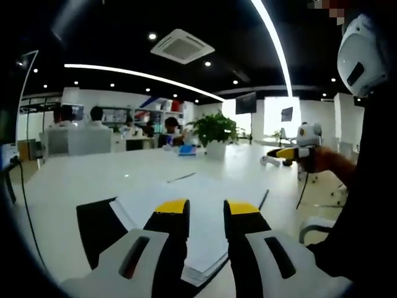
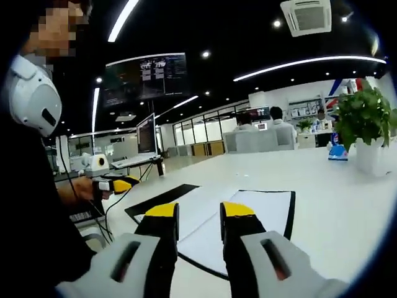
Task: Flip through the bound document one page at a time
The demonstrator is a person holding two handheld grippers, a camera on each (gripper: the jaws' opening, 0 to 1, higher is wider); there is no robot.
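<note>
Hovering half-open and empty over the bound document (image 1: 180, 214), both grippers (image 1: 206, 211) (image 2: 198, 214) have yet to pinch a page edge.

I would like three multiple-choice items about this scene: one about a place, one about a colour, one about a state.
1. Where does the bound document lie?
A. on the white table
B. on the floor
C. on a chair

2. What colour are the tips of the left gripper?
A. red
B. yellow
C. green

3. How is the right gripper now?
A. shut on a page
B. shut on the potted plant
C. open, holding nothing

Answers: 1 A, white pages and dark cover rest flat on the tabletop; 2 B, both jaw ends are yellow; 3 C, a gap shows between the jaws with nothing in it.
</note>
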